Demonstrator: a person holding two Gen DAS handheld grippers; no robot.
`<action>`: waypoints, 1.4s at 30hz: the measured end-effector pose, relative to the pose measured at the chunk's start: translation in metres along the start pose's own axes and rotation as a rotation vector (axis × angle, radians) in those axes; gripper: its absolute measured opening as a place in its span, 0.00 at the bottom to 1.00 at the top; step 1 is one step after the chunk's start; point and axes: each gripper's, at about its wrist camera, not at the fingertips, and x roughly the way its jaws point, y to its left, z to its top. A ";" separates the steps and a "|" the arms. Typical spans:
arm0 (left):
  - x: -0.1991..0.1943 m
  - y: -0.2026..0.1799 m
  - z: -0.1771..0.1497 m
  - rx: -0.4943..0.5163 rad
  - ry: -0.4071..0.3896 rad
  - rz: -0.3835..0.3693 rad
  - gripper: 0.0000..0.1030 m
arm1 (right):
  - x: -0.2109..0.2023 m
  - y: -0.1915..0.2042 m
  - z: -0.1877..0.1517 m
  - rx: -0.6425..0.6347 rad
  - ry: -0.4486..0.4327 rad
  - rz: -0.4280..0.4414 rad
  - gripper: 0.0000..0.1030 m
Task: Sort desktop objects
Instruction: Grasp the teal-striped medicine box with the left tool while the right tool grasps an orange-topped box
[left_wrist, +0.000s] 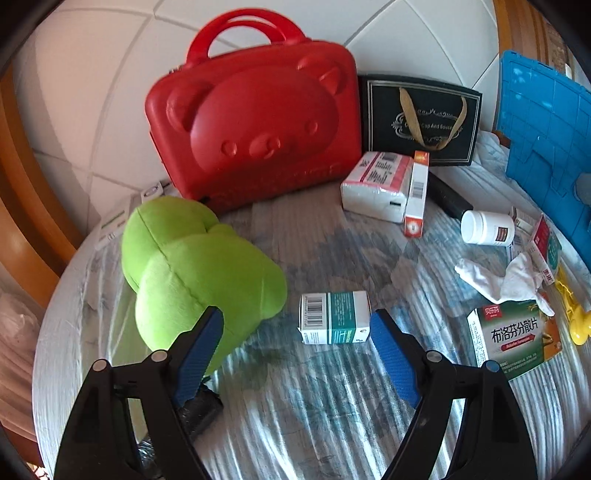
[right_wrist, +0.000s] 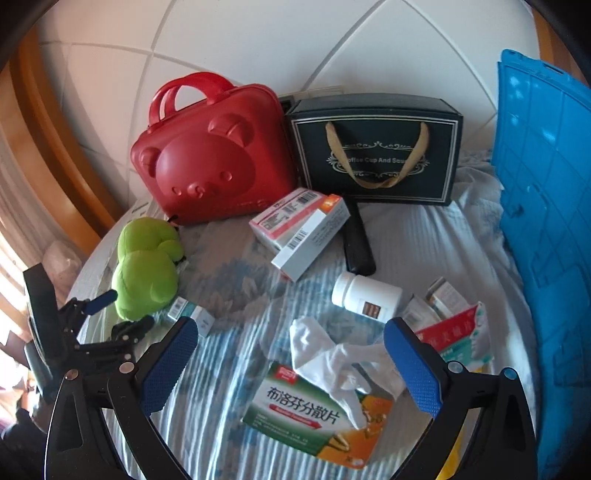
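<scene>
A white tiled wall (right_wrist: 258, 40) stands behind the table, a curved brown wooden frame (right_wrist: 48, 122) at its left side.

Left claw (left_wrist: 297, 354): black angular frame, blue textured pads, silver round pivot pins. Right claw (right_wrist: 290, 363): same black frame, blue dimpled pads, silver pins.

"Coffee Cup And" on dark box (right_wrist: 373, 158)
</scene>
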 end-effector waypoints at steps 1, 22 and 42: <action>0.008 -0.001 -0.001 -0.007 0.016 0.000 0.79 | 0.009 0.000 0.004 -0.005 0.010 0.002 0.99; 0.089 -0.027 0.000 0.043 0.123 -0.163 0.80 | 0.179 -0.012 0.058 0.103 0.193 0.010 0.88; 0.092 -0.026 -0.003 0.060 0.118 -0.204 0.57 | 0.187 -0.040 0.051 0.179 0.157 0.031 0.27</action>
